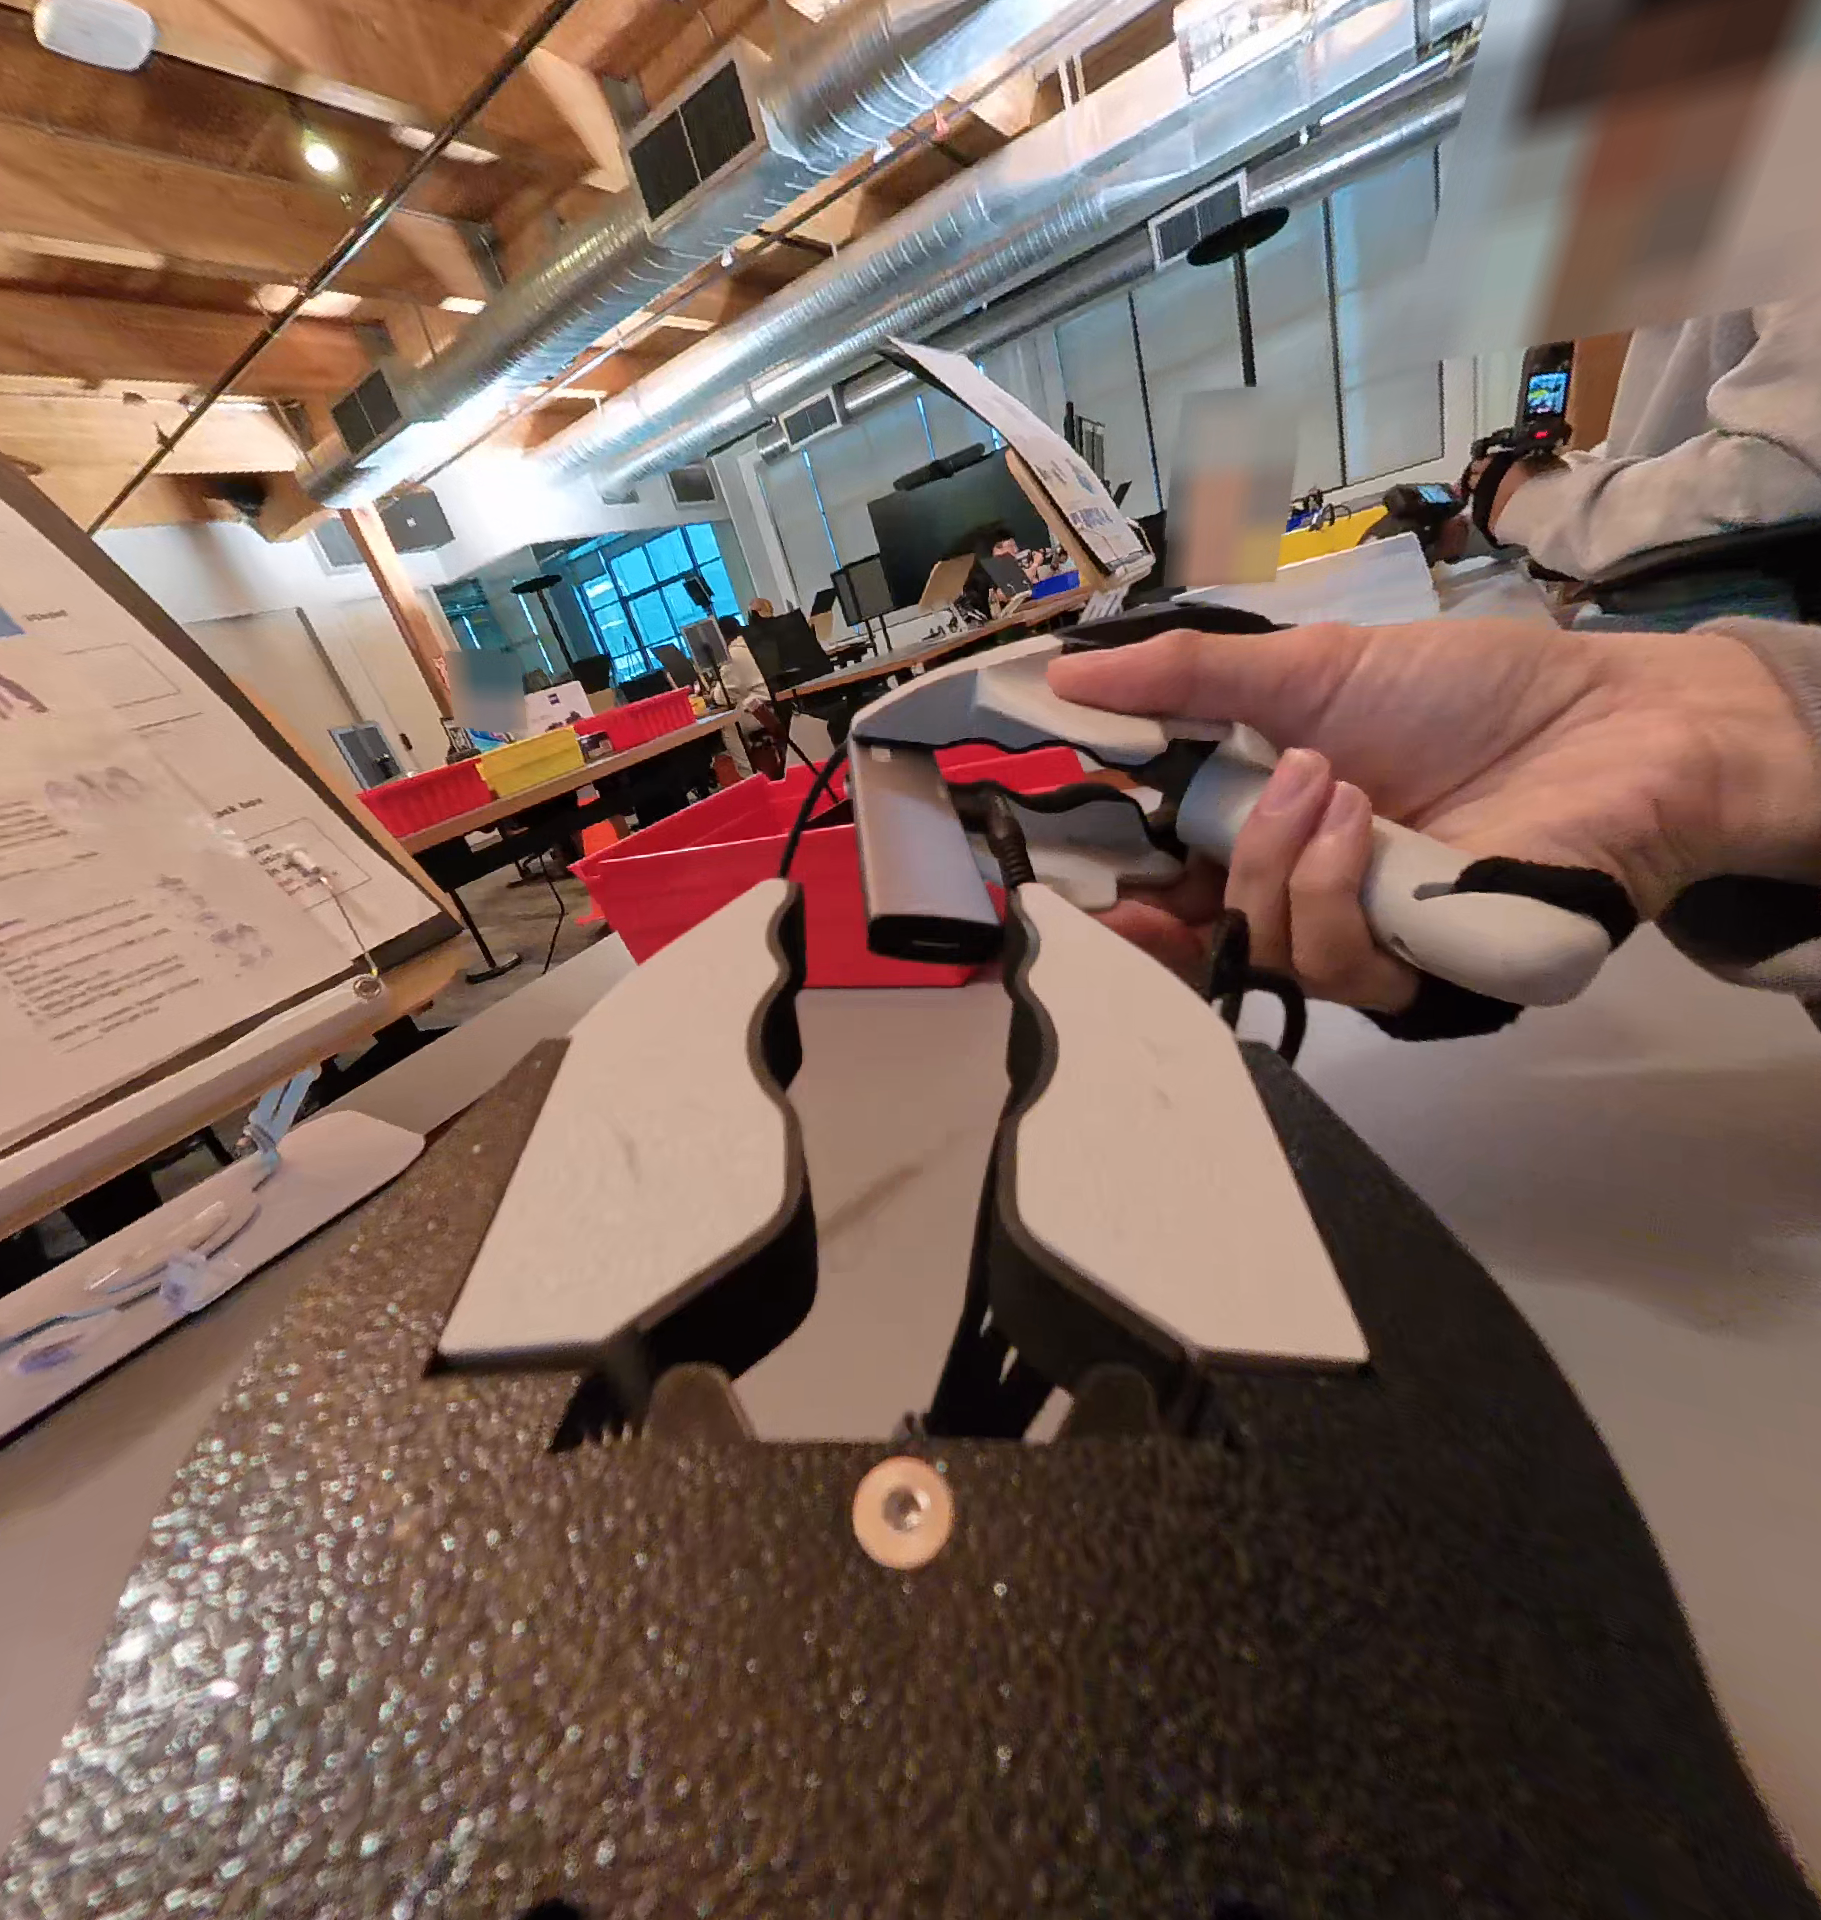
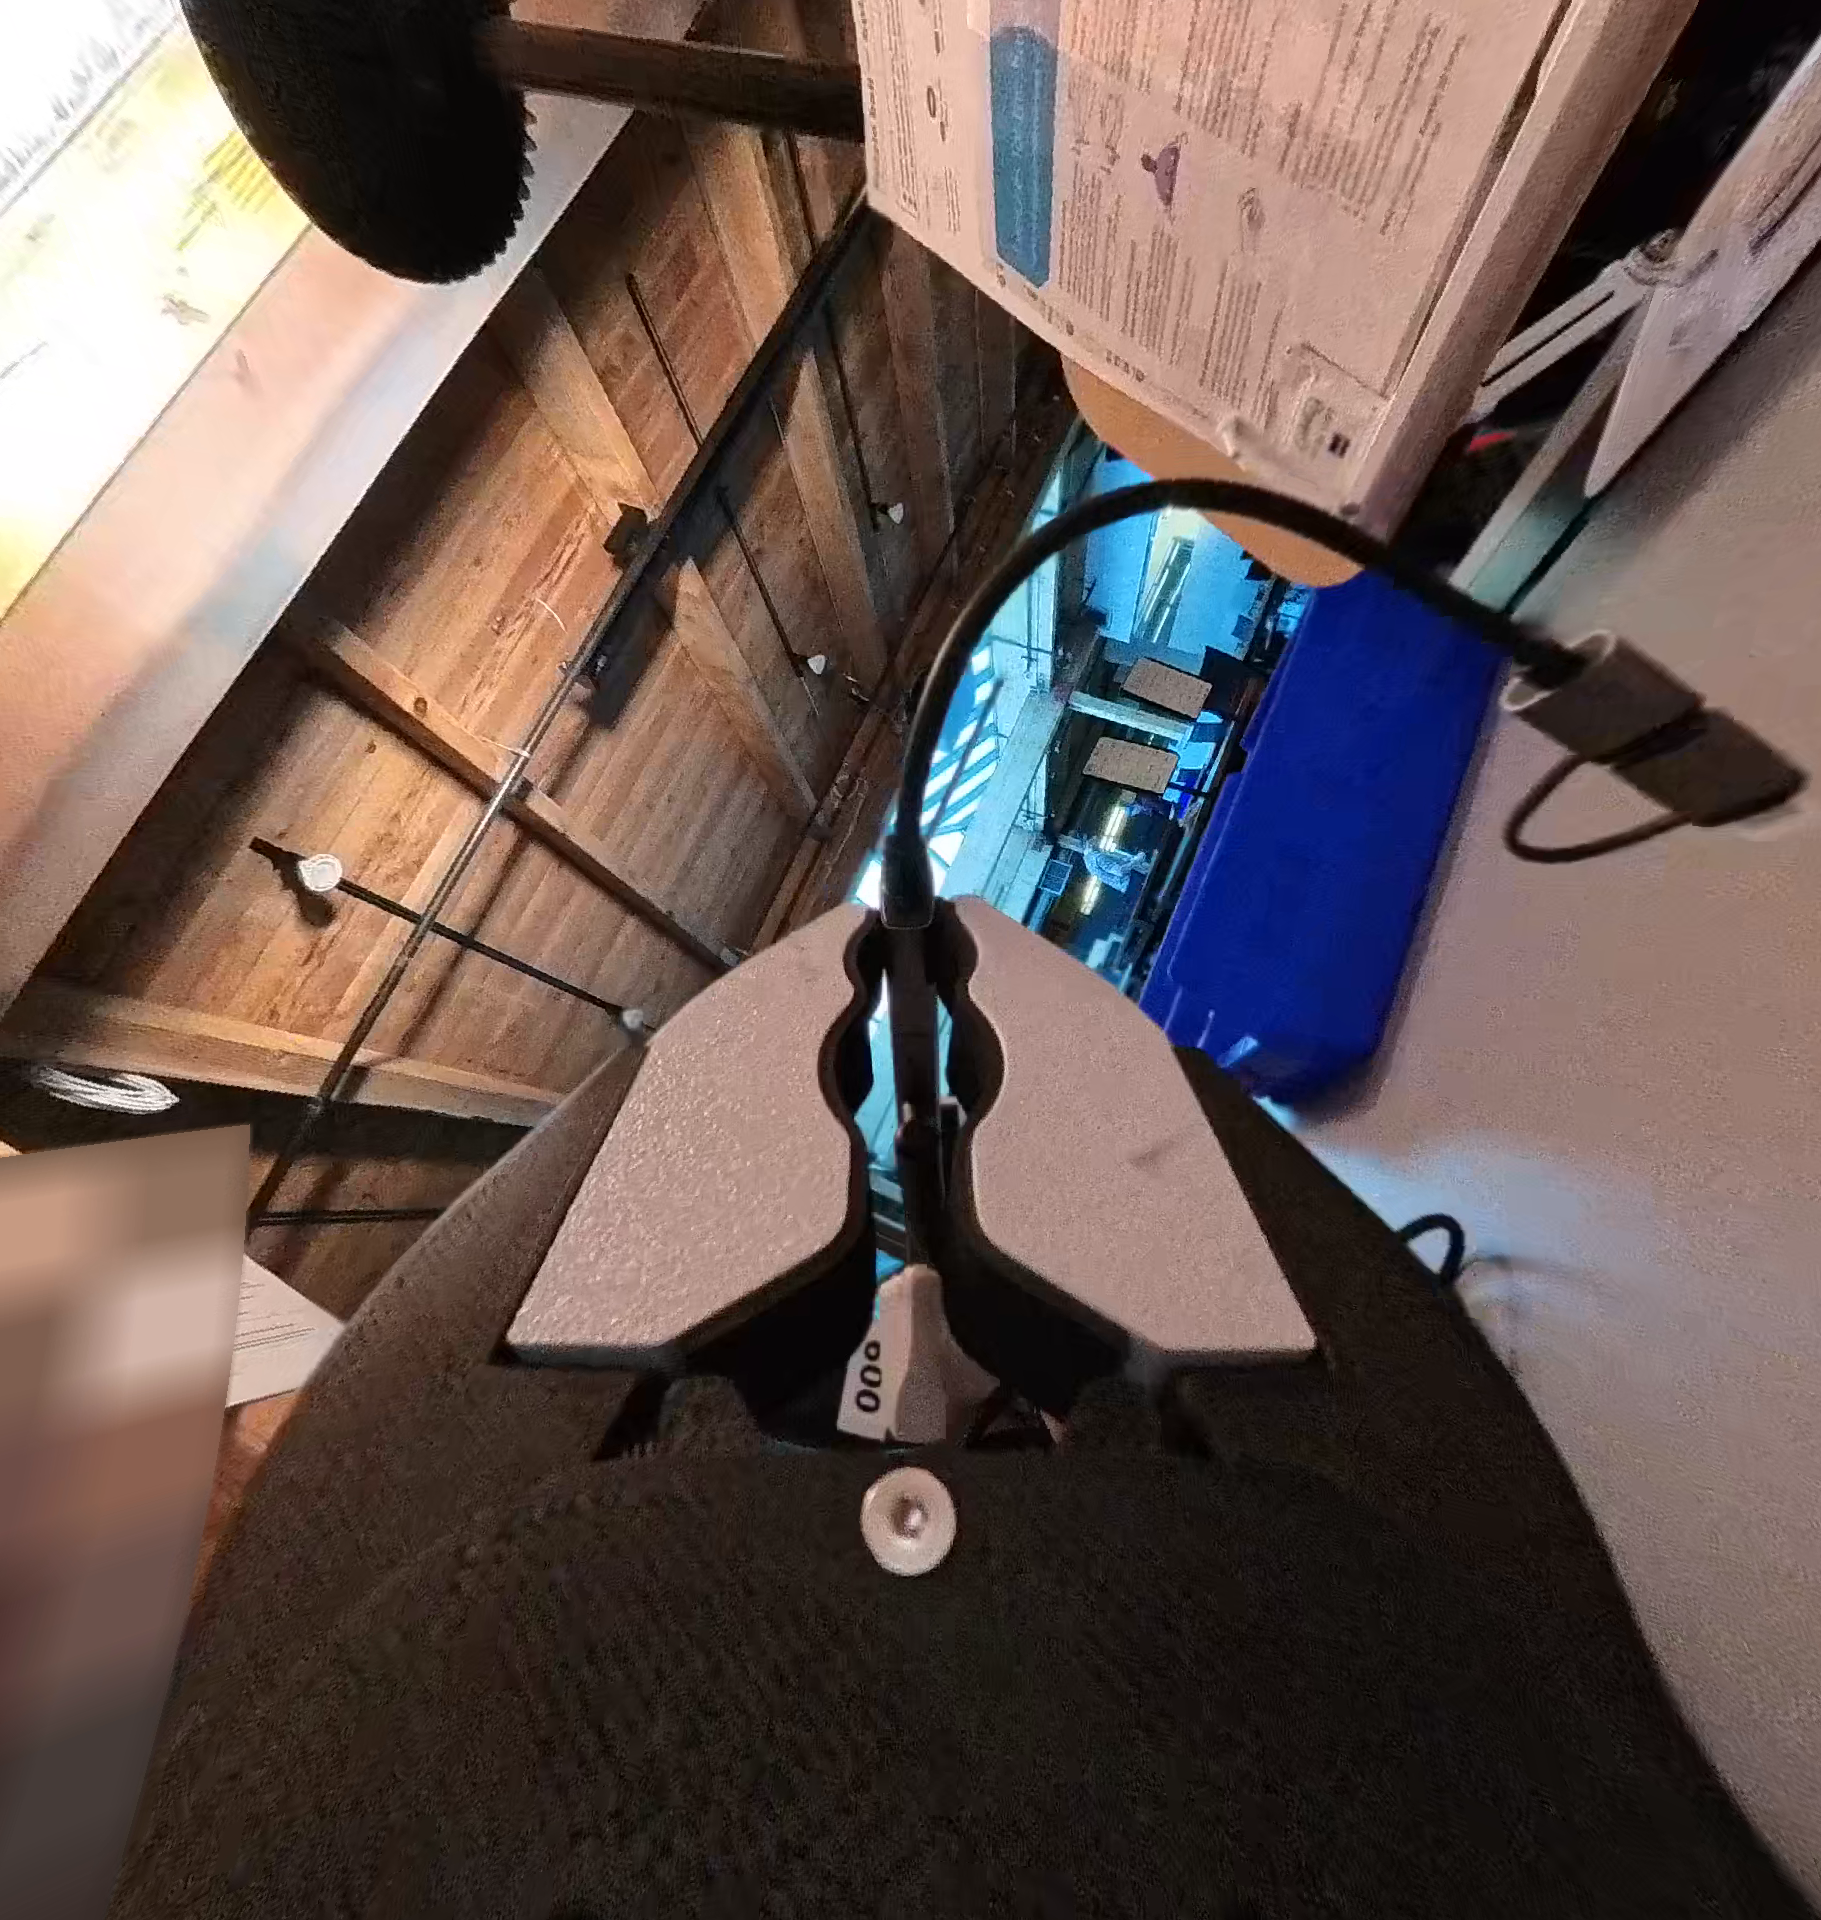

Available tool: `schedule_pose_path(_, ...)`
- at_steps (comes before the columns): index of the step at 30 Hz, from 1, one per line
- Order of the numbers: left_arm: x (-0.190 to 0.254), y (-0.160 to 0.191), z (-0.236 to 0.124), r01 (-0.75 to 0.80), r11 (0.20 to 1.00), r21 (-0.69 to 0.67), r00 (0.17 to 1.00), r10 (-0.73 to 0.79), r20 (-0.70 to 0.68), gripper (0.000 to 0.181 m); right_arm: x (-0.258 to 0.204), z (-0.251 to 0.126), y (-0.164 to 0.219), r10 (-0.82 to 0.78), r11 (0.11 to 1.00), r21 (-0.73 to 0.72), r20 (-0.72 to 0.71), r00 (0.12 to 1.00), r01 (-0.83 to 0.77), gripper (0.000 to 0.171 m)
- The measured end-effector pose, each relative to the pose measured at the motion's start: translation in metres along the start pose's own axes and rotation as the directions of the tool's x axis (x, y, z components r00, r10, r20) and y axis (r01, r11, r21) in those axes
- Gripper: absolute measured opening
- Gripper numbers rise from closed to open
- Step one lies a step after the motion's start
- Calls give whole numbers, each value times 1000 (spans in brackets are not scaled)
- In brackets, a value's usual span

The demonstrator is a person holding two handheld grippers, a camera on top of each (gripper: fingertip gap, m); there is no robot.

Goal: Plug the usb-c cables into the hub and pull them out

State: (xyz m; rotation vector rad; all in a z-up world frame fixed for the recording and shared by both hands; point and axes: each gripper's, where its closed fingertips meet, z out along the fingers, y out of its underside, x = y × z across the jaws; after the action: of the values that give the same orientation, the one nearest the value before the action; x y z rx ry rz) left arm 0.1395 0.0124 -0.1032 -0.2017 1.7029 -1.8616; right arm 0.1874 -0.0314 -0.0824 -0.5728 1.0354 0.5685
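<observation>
My right gripper (image 2: 906, 920) is shut on a usb-c cable (image 2: 989, 582). The black cable and its grey end piece (image 2: 911, 1351) lie between the fingers. From the tips the cable arcs over to a dark grey hub (image 2: 1654, 738) that lies on the table. In the left wrist view a hand holds the right gripper, whose fingers (image 1: 947, 707) clamp the grey end piece (image 1: 916, 852). The piece hangs with its black face down, just beyond my left gripper (image 1: 906, 899). My left gripper is open and empty, low over the table.
A stand with a laminated sheet (image 1: 106, 831) is at the left and also shows in the right wrist view (image 2: 1197, 187). A red bin (image 1: 719, 894) stands behind the grippers. A blue bin (image 2: 1321, 831) sits near the hub. The grey table (image 1: 1508, 1195) spreads right. A black cable loop (image 1: 1270, 1008) lies under the hand. Left tips to right tips: about 7 centimeters.
</observation>
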Motion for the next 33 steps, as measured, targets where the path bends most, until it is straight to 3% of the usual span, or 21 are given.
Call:
schedule_pose_path(6, -5, 6, 1, -97, 994, -46, 990, 101, 97, 24, 7, 1, 5, 12, 999, 30, -7, 1000, -12, 9)
schedule_pose_path(12, -5, 18, -1, -55, 993, -103, 994, 64, 86, 23, 17, -3, 6, 17, 999, 39, -40, 999, -16, 9)
schedule_pose_path(15, -9, 22, -1, -8, 990, -138, 995, 22, 102, 24, 25, -4, 9, -42, 999, -12, -93, 995, 41, 10)
schedule_pose_path(20, -25, 15, -7, 36, 990, -137, 984, -11, 180, 23, 30, -10, 22, -260, 965, -91, -204, 944, 247, 35)
schedule_pose_path(26, -30, 13, -9, 38, 991, -131, 971, -5, 241, 23, 25, 2, 46, -119, 989, -101, -95, 988, 110, 25)
schedule_pose_path(30, -29, 12, -8, 37, 990, -133, 968, -2, 253, 23, 28, 5, 42, -114, 993, -43, -109, 987, 110, 9)
schedule_pose_path(33, -31, 14, -9, 31, 991, -131, 968, 3, 251, 23, 28, 7, 42, -86, 996, -32, -102, 991, 83, 9)
